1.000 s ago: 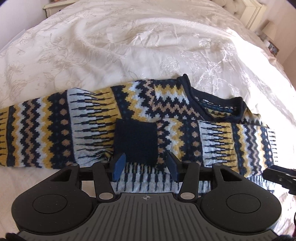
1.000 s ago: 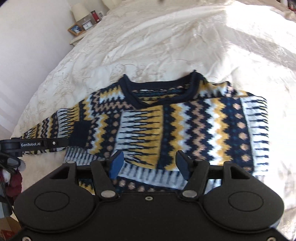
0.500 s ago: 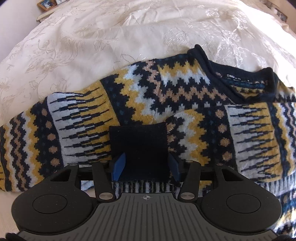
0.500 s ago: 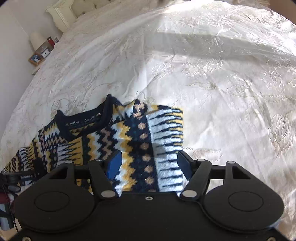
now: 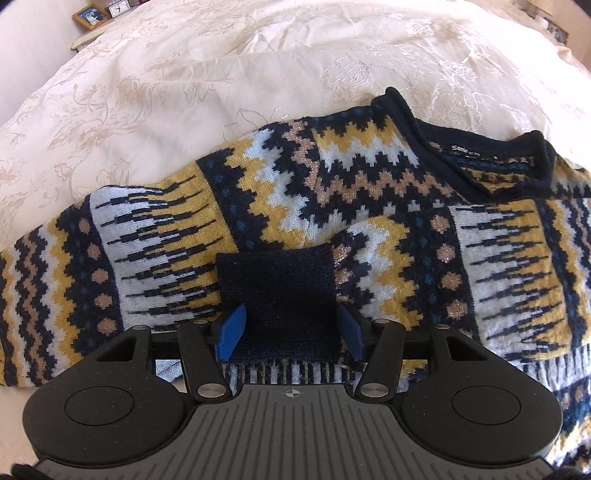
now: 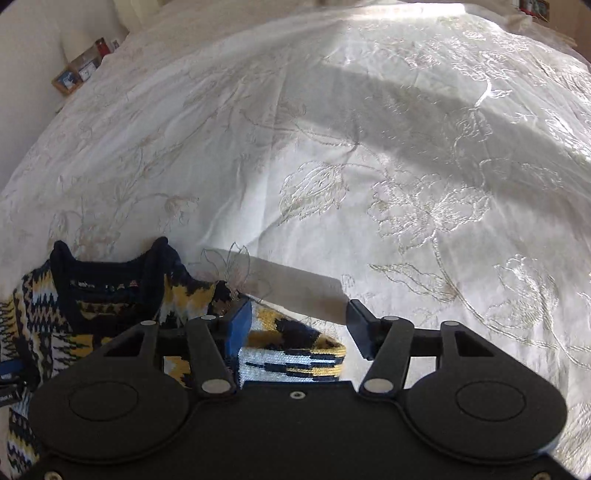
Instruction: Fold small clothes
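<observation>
A knitted sweater (image 5: 332,206) with yellow, white, tan and dark blue zigzags lies on a bed with a cream bedspread (image 5: 184,92) that has flowers stitched on it. The sweater is spread flat, and one sleeve is folded in over the body, so its dark blue cuff (image 5: 279,295) lies on top of the pattern. The dark collar (image 5: 476,155) is up at the far edge, with a small label inside it. The left tool (image 5: 290,328) is down at the cuff, with one blue finger on each side of it. The fingers look close to the cuff edges, but I cannot tell if they are squeezing it or only sitting beside it. The right tool (image 6: 299,328) is over the other edge of the sweater (image 6: 110,317), and its fingers are wide apart. A folded bit of the sweater lies just under them, and nothing is gripped. A picture frame (image 5: 90,16) and a little clock (image 5: 120,5) sit on a stand beside the bed, far away.
</observation>
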`<state>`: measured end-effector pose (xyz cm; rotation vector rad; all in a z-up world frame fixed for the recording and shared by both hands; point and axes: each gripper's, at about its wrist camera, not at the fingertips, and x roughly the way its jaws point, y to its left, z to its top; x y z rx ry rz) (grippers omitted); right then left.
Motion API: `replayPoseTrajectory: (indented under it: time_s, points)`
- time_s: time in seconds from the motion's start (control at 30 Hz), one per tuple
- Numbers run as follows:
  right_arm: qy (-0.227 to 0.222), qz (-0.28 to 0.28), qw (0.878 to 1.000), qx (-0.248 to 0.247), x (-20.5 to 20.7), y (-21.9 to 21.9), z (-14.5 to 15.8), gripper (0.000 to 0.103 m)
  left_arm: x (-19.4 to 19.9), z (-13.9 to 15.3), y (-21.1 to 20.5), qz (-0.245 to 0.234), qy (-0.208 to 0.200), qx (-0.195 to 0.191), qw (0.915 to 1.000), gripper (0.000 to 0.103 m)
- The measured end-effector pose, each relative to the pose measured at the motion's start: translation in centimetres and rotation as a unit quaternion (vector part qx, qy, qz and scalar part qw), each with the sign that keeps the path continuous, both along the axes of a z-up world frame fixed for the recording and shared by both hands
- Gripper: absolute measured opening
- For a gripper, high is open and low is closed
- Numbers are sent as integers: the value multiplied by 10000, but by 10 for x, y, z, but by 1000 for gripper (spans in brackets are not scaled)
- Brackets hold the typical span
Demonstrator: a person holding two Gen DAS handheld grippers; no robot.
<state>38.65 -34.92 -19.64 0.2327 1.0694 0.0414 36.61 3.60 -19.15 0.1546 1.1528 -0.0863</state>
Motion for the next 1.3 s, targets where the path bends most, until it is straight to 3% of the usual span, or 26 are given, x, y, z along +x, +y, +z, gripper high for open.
replayPoseTrajectory:
  time_s: [0.13, 0.17, 0.23, 0.27, 0.3, 0.37, 0.43, 0.57, 0.67, 0.73, 0.8, 0.87, 0.9, 0.93, 1.0, 1.07, 1.2, 1.3]
  points:
    - [26, 272, 9996, -44, -2, 7, -8, 62, 2, 0, 2, 22, 4, -16, 10000, 56]
    - [28, 277, 9996, -20, -3, 6, -8, 57, 2, 0, 2, 27, -3, -16, 10000, 56]
    - [56, 275, 9996, 58, -1, 3, -9, 36, 2, -1, 1, 35, -19, -15, 10000, 56]
    - [60, 320, 9994, 103, 1, 4, -7, 16, 1, -1, 0, 40, -27, -13, 10000, 56]
    - [41, 437, 9990, 85, 1, 7, -4, 12, 1, -1, 0, 43, -30, -13, 10000, 56]
    - [7, 709, 9969, -329, -1, 17, 4, 11, 1, -1, 1, 42, -30, -21, 10000, 56]
    - [16, 625, 9952, -750, -4, 17, 6, 11, 1, -1, 1, 48, -29, -27, 10000, 56]
    - [247, -62, 9982, -539, -6, -3, -7, 11, 1, -1, 0, 43, -32, -10, 10000, 57]
    - [254, -199, 9981, -530, -5, -4, -6, 12, 2, -1, -1, 37, -21, 14, 10000, 57]
    - [148, -285, 9978, -571, -7, -3, 1, 23, 2, 0, -1, 35, -30, 23, 10000, 58]
    - [-69, -460, 9972, -582, -13, -5, 16, 56, 1, -1, -1, 34, -74, 4, 10000, 59]
    - [-359, -685, 9960, -437, -24, -7, 34, 74, -2, -2, 1, 31, -174, -23, 9998, 61]
    - [-510, -844, 9946, -325, -32, -8, 45, 80, -3, -2, 1, 52, -232, 1, 9997, 68]
    - [-601, -929, 9936, -224, -38, -6, 53, 81, -4, -4, 2, 136, -250, 125, 9995, 87]
    - [-701, -1016, 9923, -35, -53, 0, 67, 98, -4, -11, 10, 484, -243, 133, 9984, 103]
    - [-793, -1033, 9914, 118, -70, 11, 77, 102, 0, -15, 21, 746, -186, -174, 9969, 103]
    - [-700, -1050, 9915, 329, -102, 37, 82, 102, 4, -15, 20, 532, -158, -117, 9984, 103]
    - [-541, -969, 9928, 461, -127, 56, 79, 102, 6, -12, 28, 413, -125, -324, 9985, 102]
